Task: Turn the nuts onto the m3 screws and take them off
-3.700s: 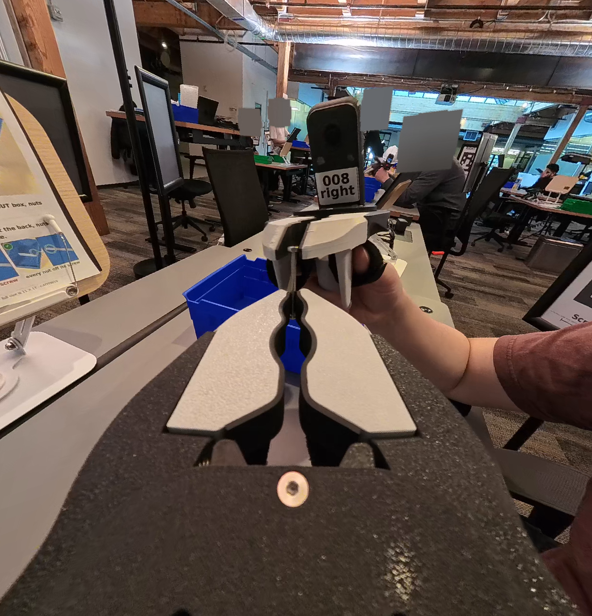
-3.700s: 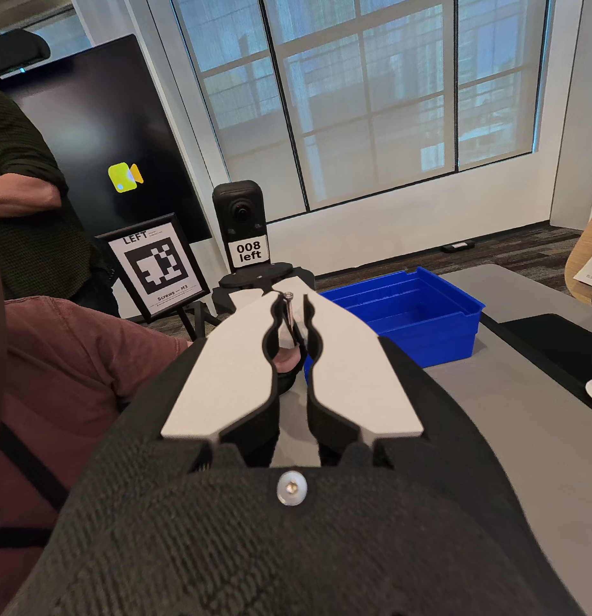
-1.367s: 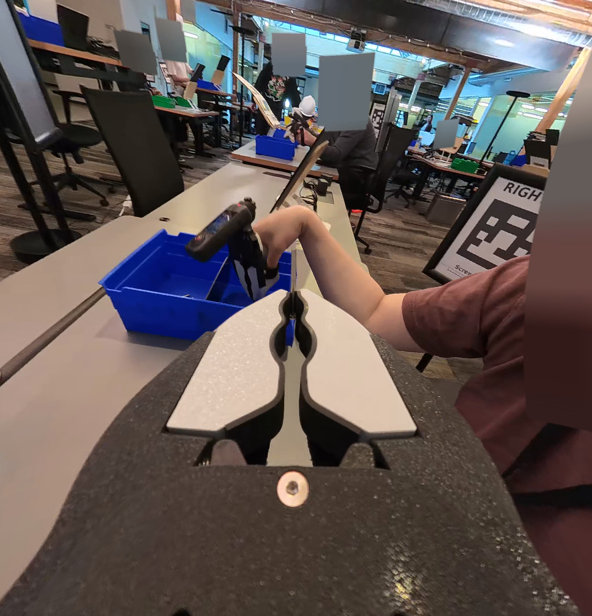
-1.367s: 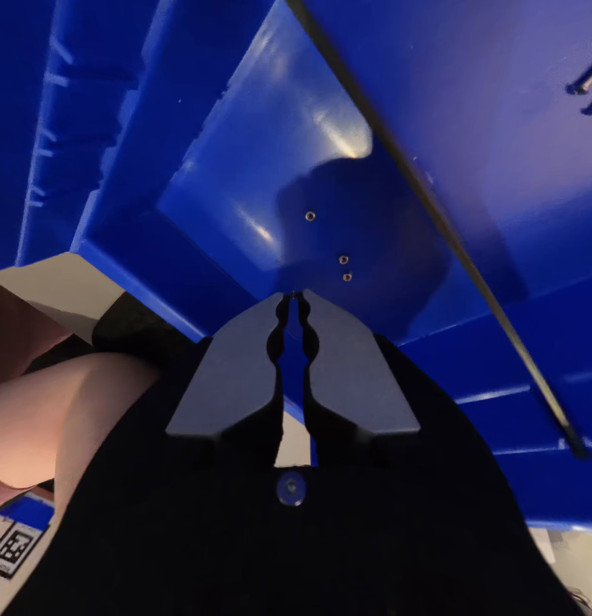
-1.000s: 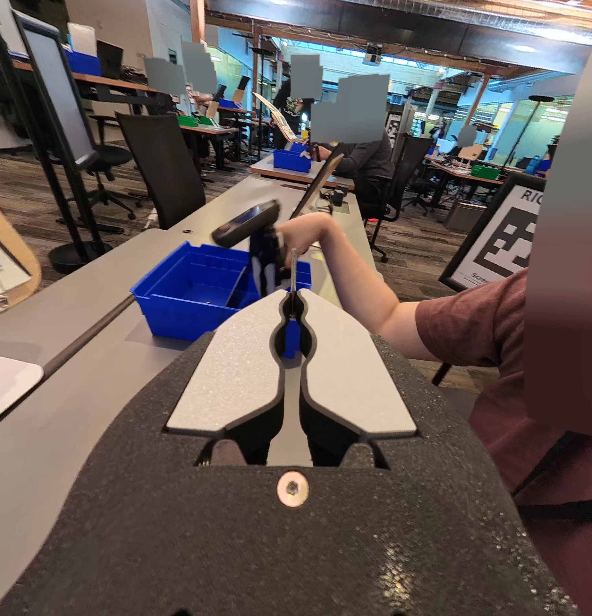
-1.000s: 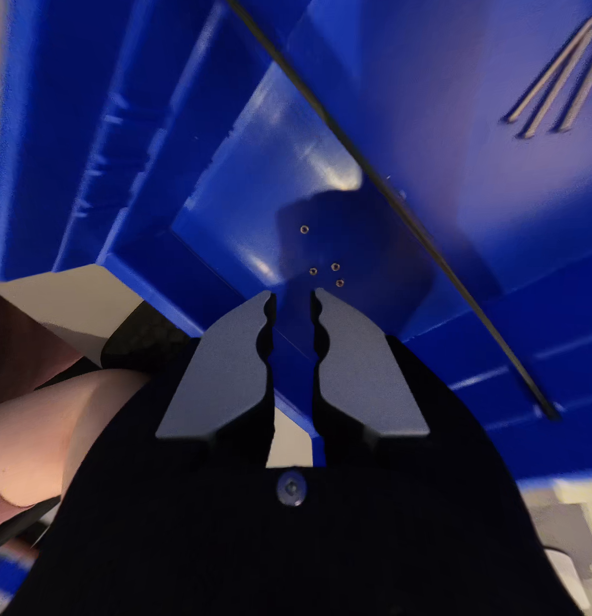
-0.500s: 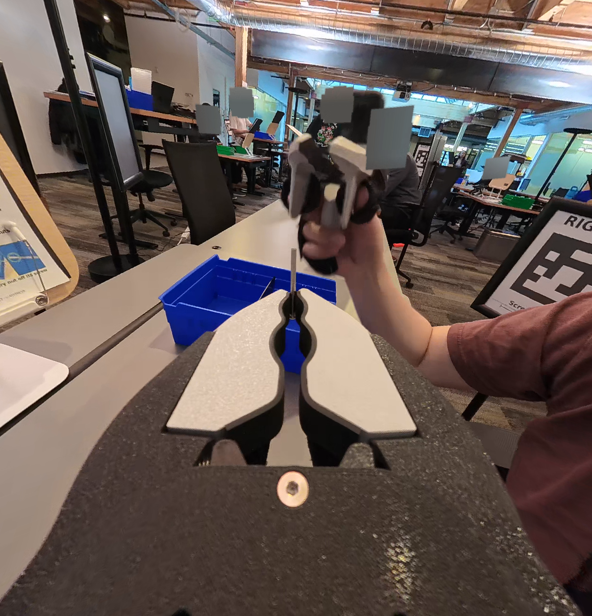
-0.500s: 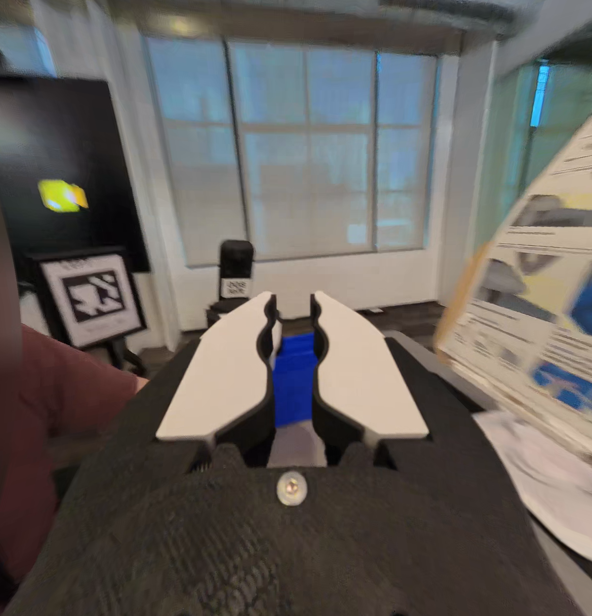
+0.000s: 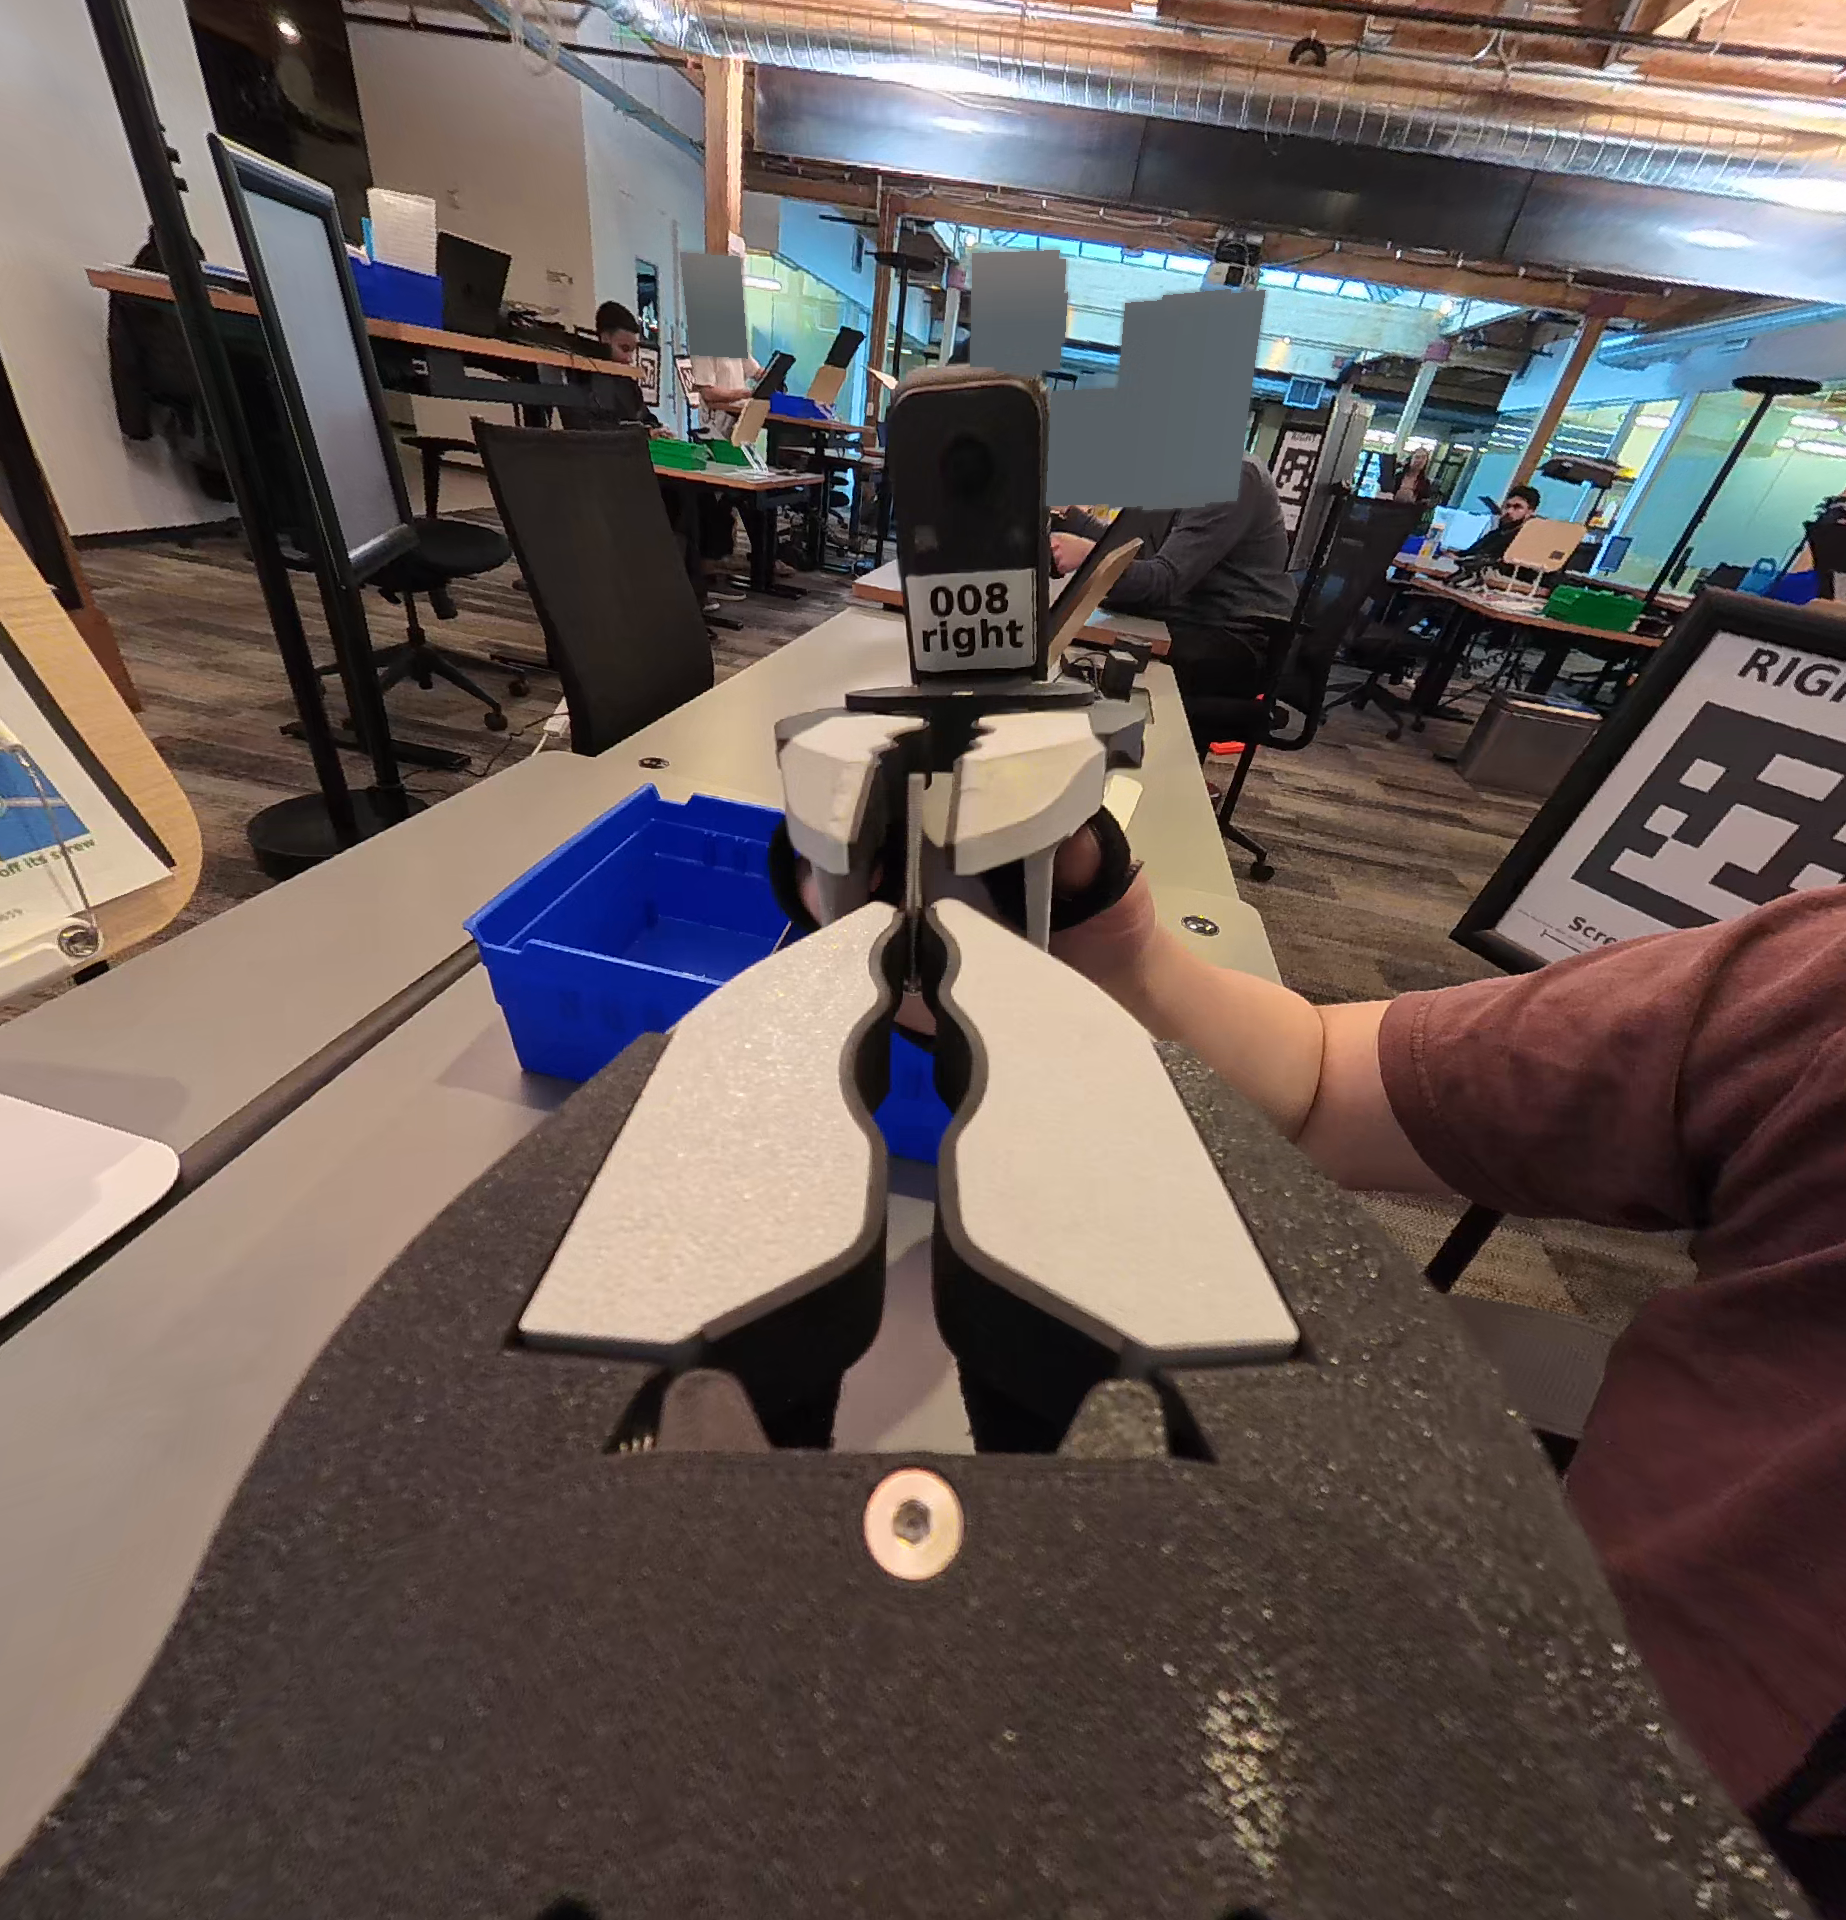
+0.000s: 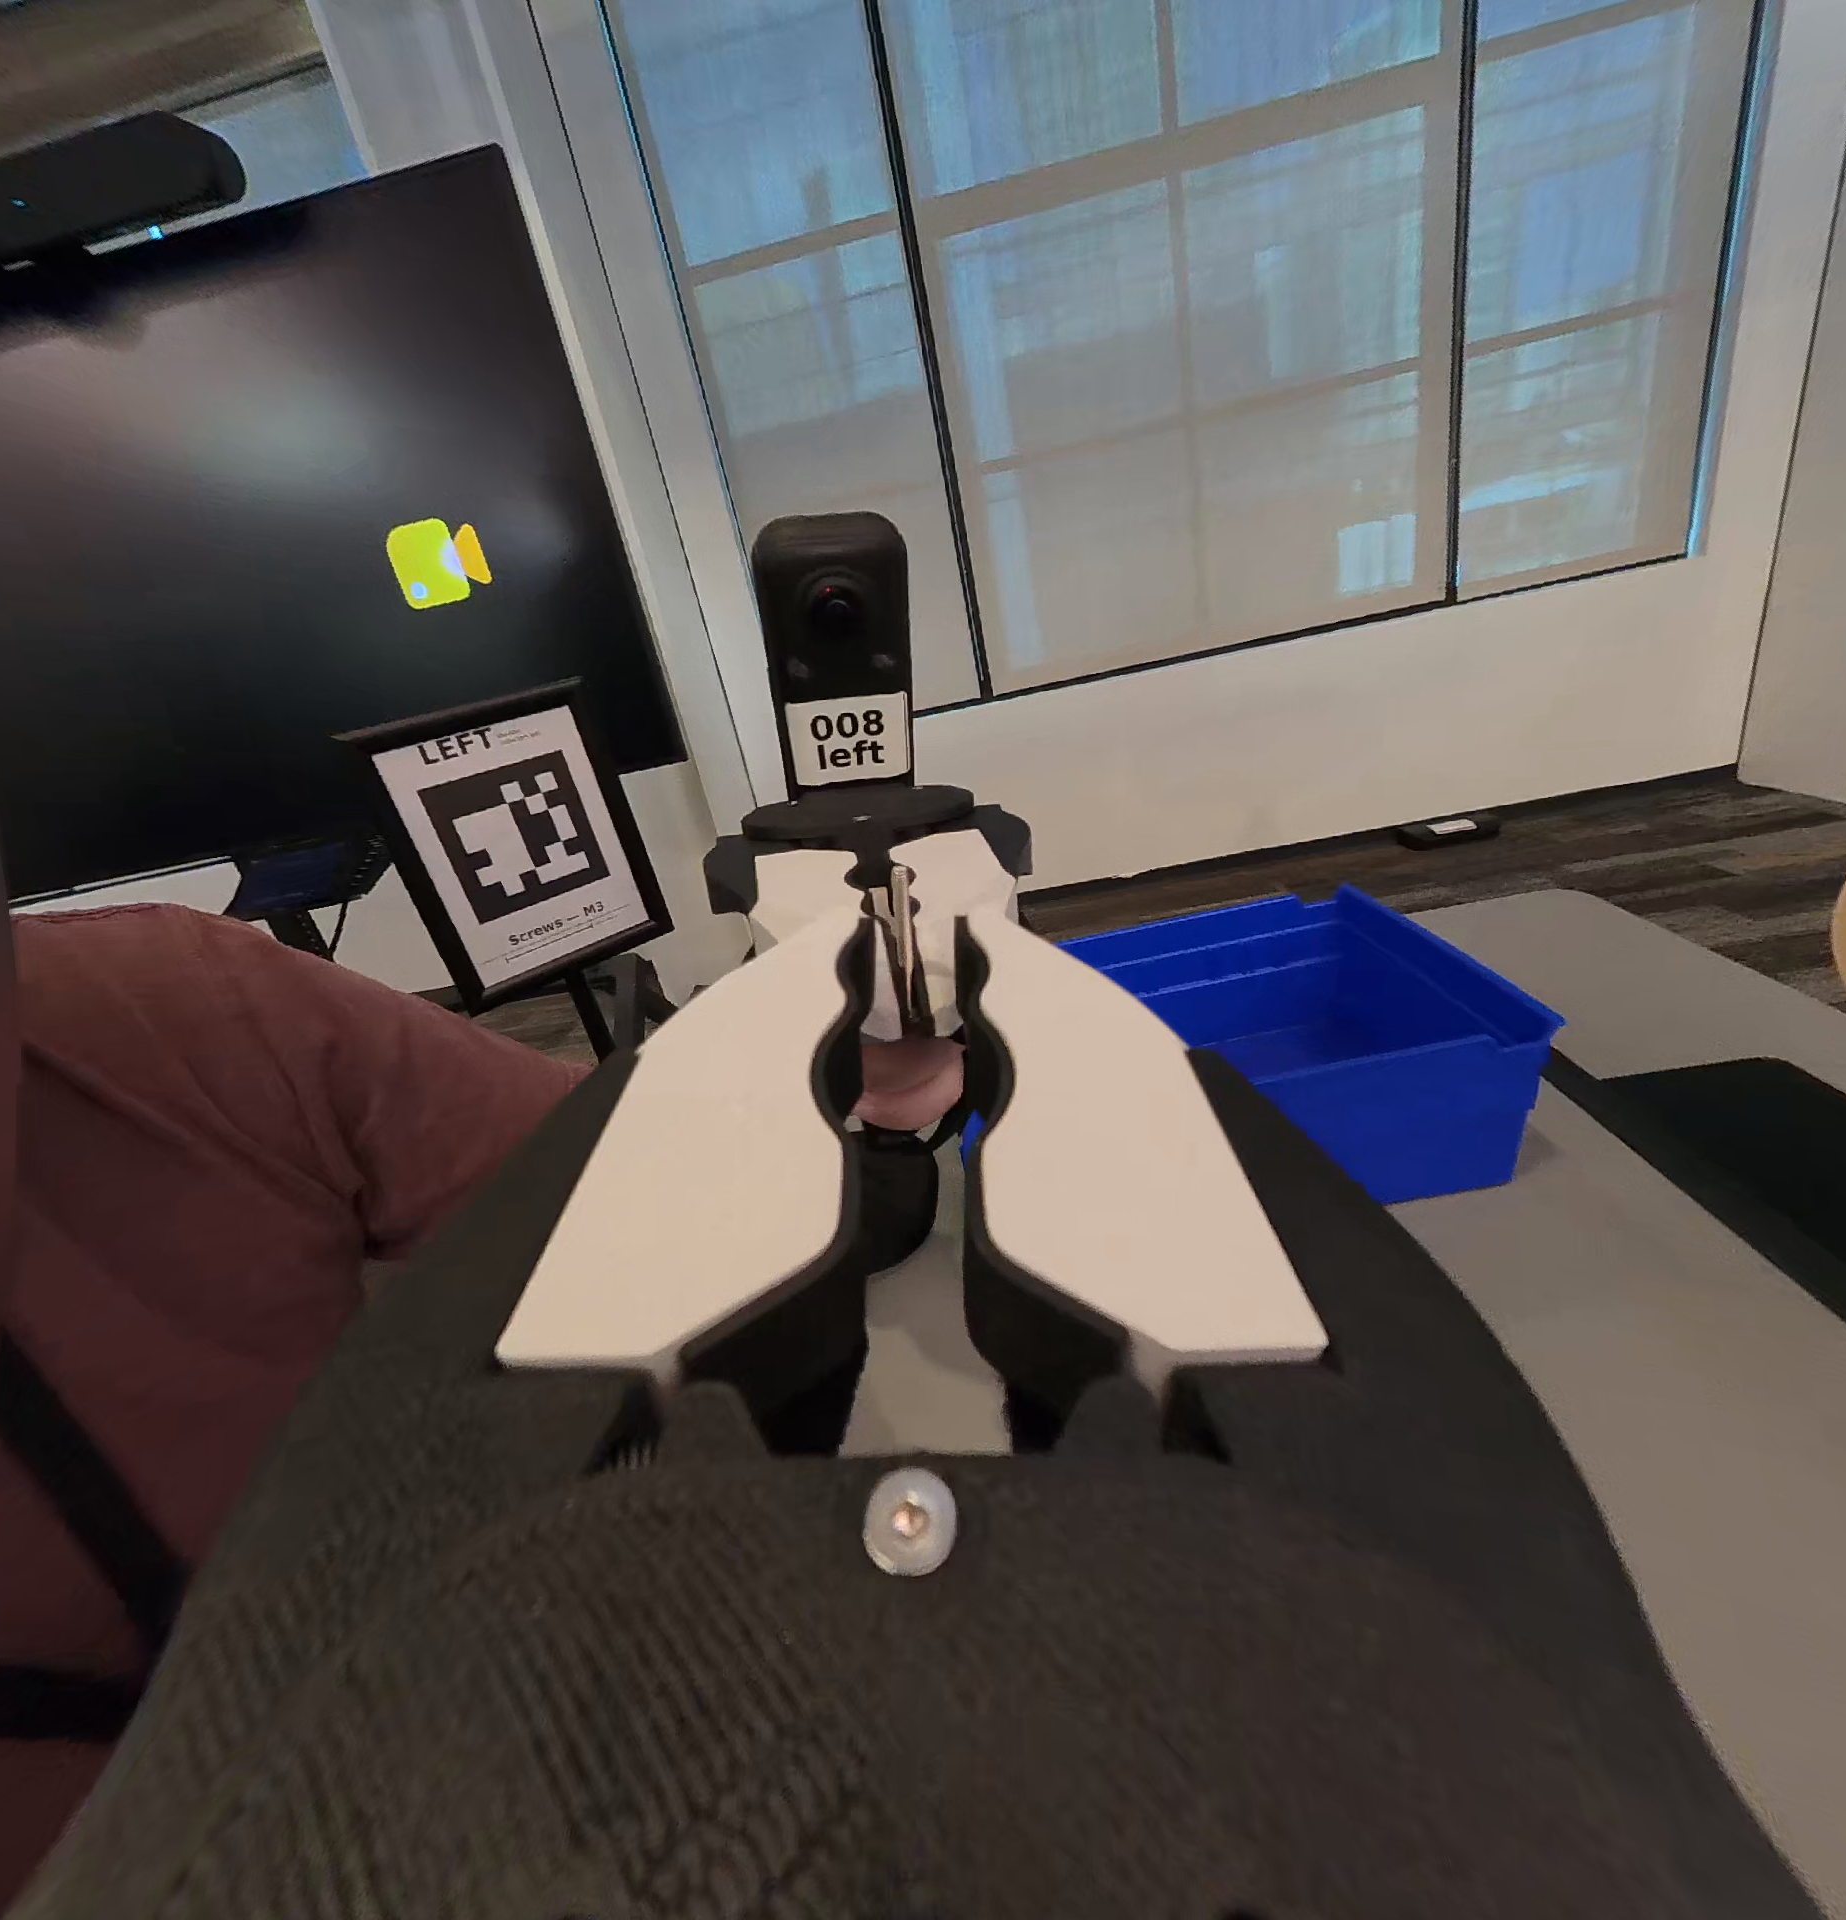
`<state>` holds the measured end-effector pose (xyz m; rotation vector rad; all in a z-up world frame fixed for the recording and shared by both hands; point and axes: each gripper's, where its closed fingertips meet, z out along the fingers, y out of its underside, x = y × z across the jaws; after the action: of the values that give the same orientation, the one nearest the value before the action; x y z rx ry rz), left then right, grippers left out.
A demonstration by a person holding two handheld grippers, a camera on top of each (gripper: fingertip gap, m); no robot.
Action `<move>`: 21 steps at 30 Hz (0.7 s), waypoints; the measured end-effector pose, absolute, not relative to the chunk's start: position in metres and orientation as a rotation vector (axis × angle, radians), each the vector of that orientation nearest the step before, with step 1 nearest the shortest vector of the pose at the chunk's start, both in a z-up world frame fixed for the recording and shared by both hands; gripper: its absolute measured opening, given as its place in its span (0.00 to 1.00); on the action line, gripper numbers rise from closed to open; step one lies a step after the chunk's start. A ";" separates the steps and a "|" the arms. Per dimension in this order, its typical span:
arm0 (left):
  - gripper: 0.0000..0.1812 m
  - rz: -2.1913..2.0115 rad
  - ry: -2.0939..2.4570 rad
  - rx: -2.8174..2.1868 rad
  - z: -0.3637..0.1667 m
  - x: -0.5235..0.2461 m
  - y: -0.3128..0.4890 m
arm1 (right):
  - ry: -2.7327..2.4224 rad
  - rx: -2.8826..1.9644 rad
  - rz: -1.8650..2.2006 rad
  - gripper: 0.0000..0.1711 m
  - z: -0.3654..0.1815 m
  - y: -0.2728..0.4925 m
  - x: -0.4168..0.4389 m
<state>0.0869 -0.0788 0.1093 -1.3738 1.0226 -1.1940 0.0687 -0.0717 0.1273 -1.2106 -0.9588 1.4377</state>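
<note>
In the left wrist view the left gripper (image 9: 913,935), with pale grey textured fingers on a black foam-like body, fills the lower half of the frame, its tips pressed together on a thin silver M3 screw (image 9: 912,852) that stands upright out of them at frame centre. Directly beyond it, facing back, is the right gripper (image 9: 914,769), held by a hand (image 9: 1127,935) on a forearm reaching in from the right edge, with a maroon sleeve (image 9: 1646,1049) behind it. The screw's upper part lies in the gap between the right gripper's fingers. The right wrist view shows that gripper (image 10: 903,925) with its fingers slightly apart, a clear slot between the tips, and the screw (image 10: 901,925) upright in that slot; whether the fingers touch it I cannot tell. No nut can be made out on the screw. A blue plastic bin (image 9: 607,935) with dividers sits on the grey counter (image 9: 306,977), left of centre in the left view and at the right middle (image 10: 1397,1049) in the right view.
</note>
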 end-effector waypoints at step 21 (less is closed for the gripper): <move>0.15 -1.134 1.033 -1.470 0.093 0.091 -0.068 | -0.953 -1.256 1.495 0.02 0.121 -0.056 0.083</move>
<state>0.0909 -0.0680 0.0929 -1.4701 1.0330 -1.1336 0.0826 -0.0565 0.1207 -1.2564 -0.9527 1.4950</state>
